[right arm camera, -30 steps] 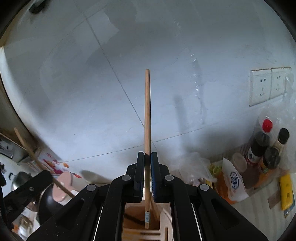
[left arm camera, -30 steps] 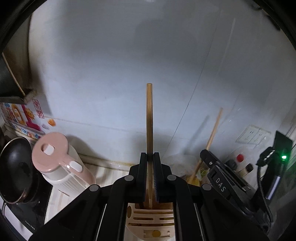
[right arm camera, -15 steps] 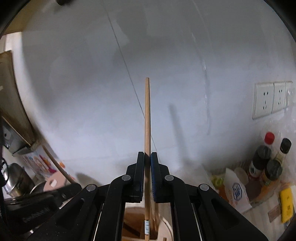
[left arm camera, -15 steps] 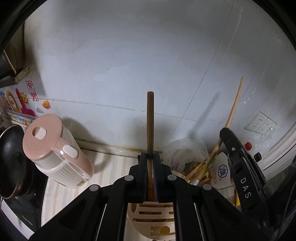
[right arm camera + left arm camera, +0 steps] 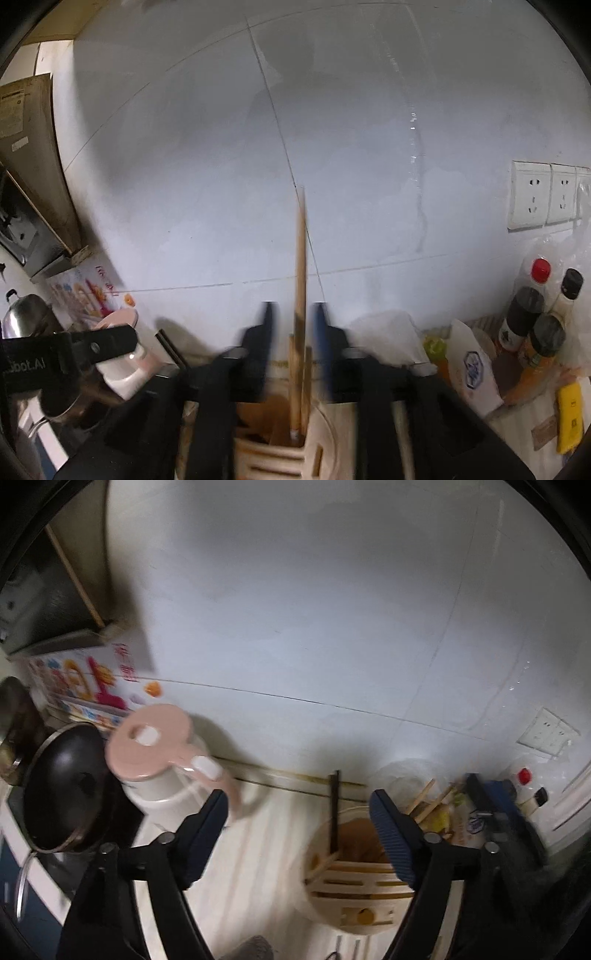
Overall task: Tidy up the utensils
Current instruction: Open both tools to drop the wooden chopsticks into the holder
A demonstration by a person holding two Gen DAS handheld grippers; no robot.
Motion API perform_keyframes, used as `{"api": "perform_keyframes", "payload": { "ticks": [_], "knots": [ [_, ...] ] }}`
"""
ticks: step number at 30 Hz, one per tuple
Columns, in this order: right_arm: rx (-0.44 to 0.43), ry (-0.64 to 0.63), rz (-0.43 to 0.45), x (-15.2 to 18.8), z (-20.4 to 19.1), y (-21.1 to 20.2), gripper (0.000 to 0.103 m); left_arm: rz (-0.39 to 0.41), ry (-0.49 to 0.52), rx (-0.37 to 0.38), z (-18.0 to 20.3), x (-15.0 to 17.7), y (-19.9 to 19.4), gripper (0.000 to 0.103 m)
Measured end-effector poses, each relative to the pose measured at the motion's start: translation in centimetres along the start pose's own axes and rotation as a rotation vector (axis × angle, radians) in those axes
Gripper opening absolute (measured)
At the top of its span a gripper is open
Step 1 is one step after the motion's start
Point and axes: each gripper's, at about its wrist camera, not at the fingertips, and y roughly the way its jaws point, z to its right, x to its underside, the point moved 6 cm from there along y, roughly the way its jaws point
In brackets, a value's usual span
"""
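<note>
Now both my grippers are over the cream utensil holder (image 5: 354, 882), and I take that as my landmark. My left gripper (image 5: 299, 830) has its jaws spread wide, having just been opening, with nothing pressed between the pads; the dark chopstick (image 5: 334, 808) stands free in the holder, its lower end inside the cup, closer to the right-hand finger. My right gripper (image 5: 293, 332) has also just been opening: its blurred jaws stand apart on either side of the pale wooden chopstick (image 5: 301, 295), and I see a gap on each side, so it looks released. That stick's lower end sits down inside the holder (image 5: 280, 454), leaning nearly upright against the white wall behind. Left of the holder stands the pink-lidded kettle (image 5: 162, 760), and beyond it the black pan (image 5: 62, 786). Right of the holder are the sauce bottles (image 5: 532, 310)
</note>
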Motion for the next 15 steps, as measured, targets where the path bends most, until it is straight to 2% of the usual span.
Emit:
{"api": "perform_keyframes", "payload": {
  "ticks": [1, 3, 7, 12, 15],
  "knots": [
    [0.008, 0.011, -0.001, -0.3, 0.5, -0.7, 0.052, 0.004, -0.001, -0.009, -0.3, 0.1, -0.4, 0.097],
    [0.042, 0.034, -0.028, -0.6, 1.8, -2.5, 0.057, 0.017, -0.007, -0.015, -1.0, 0.7, -1.3, 0.103],
    [0.117, 0.096, -0.117, 0.4, 4.5, -5.1, 0.067, 0.01, 0.01, -0.037, -1.8, 2.7, -2.3, 0.103],
    [0.18, 0.161, -0.196, 3.7, 8.2, -8.4, 0.083, -0.04, 0.047, -0.05, -1.6, 6.8, -2.1, 0.103],
    [0.223, 0.188, -0.252, 6.5, 10.5, -9.5, 0.083, -0.097, 0.084, -0.069, -0.9, 10.0, -1.0, 0.103]
  ]
}}
